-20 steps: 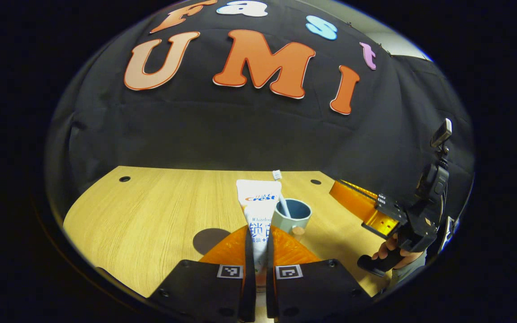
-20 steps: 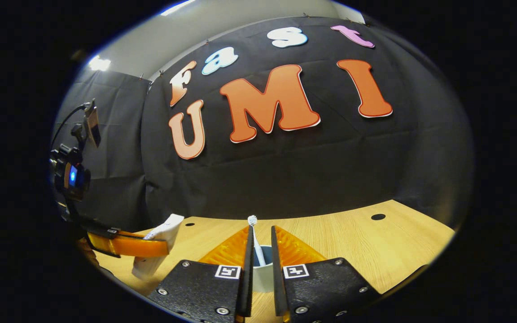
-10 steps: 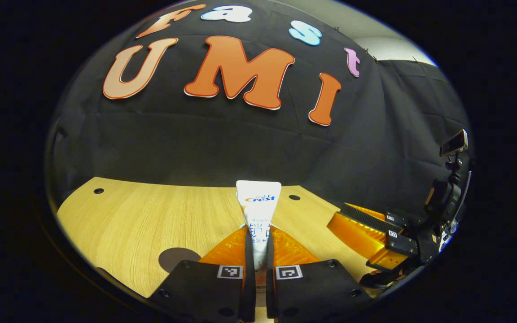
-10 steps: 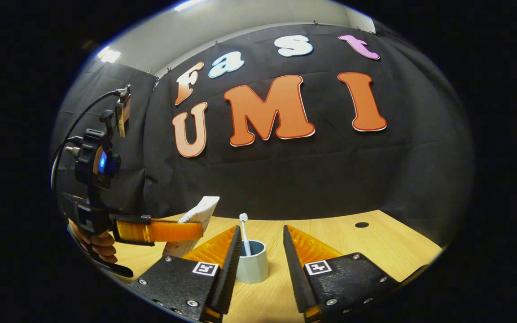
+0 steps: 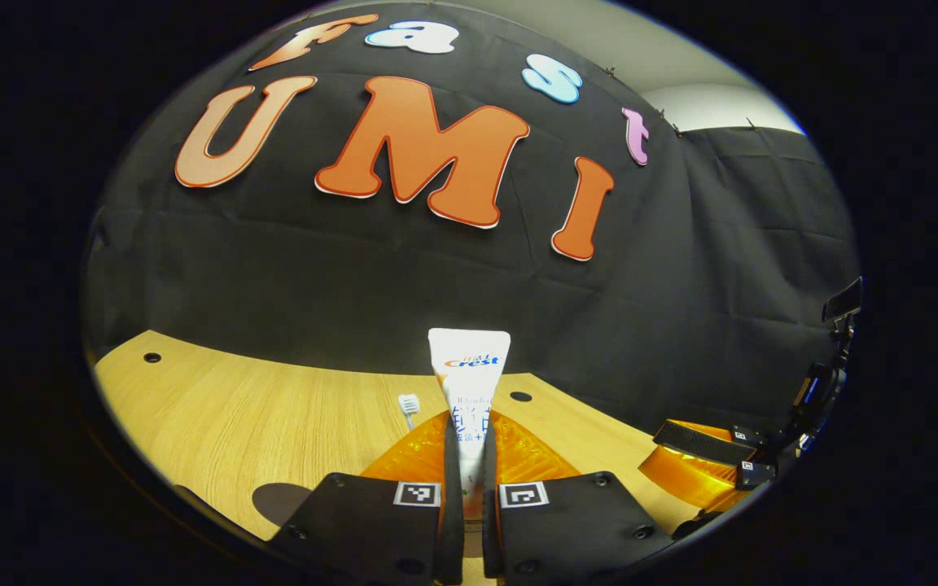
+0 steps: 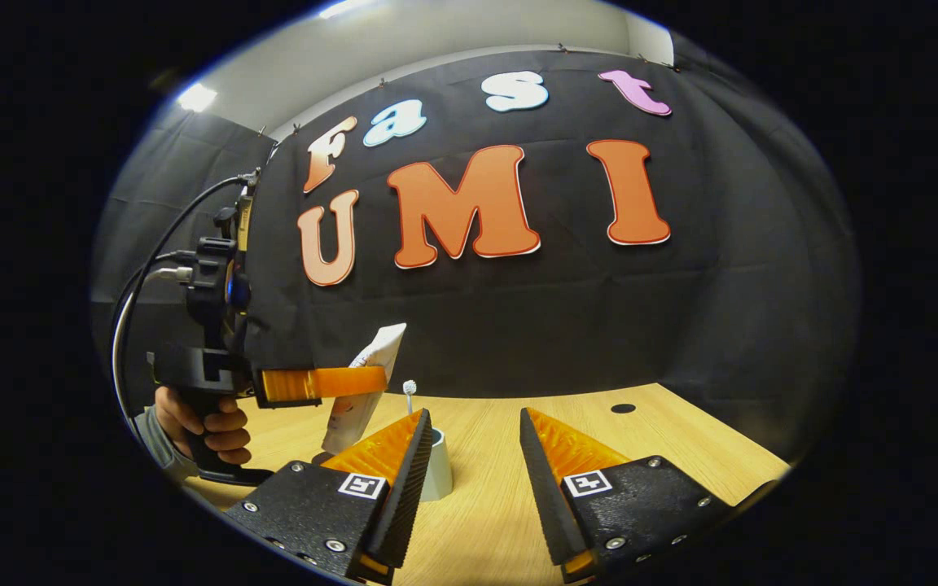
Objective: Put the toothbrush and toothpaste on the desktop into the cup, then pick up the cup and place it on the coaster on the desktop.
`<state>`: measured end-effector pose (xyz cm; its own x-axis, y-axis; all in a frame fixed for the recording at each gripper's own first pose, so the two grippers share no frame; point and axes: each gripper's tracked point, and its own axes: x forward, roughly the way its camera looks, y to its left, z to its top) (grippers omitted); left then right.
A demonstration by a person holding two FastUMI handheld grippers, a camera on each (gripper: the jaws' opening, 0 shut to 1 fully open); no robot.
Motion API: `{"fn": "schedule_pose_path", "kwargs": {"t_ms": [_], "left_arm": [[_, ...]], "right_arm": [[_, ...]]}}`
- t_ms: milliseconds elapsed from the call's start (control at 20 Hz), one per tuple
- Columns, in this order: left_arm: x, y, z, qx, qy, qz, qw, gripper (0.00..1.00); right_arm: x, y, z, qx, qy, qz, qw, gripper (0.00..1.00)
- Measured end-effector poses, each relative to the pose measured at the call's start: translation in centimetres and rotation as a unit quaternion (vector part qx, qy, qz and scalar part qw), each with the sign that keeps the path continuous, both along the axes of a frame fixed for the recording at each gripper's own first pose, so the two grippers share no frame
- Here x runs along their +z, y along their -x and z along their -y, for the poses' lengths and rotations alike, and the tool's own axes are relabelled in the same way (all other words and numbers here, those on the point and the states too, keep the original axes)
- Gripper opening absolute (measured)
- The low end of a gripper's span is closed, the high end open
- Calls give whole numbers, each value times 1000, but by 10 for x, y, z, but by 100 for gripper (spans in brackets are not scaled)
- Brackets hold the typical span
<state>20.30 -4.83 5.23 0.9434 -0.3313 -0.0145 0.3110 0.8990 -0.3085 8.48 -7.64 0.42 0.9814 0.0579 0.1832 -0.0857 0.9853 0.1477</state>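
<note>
My left gripper (image 5: 469,480) pinches the toothpaste (image 5: 469,382) between both fingers, and the tube stands upright above them, its flat crimped end on top. In the right gripper view the same gripper (image 6: 355,382) holds the tube (image 6: 363,391) tilted, well above the desk (image 6: 664,439), just beside and a little above the cup (image 6: 437,472). A hand (image 6: 200,423) grips its black handle, and a cable loops up from the gear mounted above it.

My right gripper (image 6: 469,472) is spread wide, with nothing between its orange fingers. It hovers low over the desk, and its near finger covers most of the cup. The toothbrush (image 6: 409,395) stands in the cup, its bristle head poking up beside the tube.

In the left gripper view the toothbrush (image 5: 409,407) head shows just left of the toothpaste, while my own fingers hide the cup below it. The dark round coaster (image 5: 278,500) lies on the desk (image 5: 233,415) at lower left, partly behind the gripper's black body. The right gripper (image 5: 705,464) sits off at the far right edge. A few small dark holes mark the wooden top.
</note>
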Motion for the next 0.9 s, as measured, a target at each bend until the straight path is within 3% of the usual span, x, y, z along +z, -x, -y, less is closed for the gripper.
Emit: {"fn": "schedule_pose_path", "kwargs": {"t_ms": [550,900], "left_arm": [[7,-45,-4,24,35,50,998,12],[-8,-50,6,5,42,50,998,13]], "right_arm": [[3,12,19,-18,-1,8,1000,65],[6,25,16,-19,0,10,1000,65]]}}
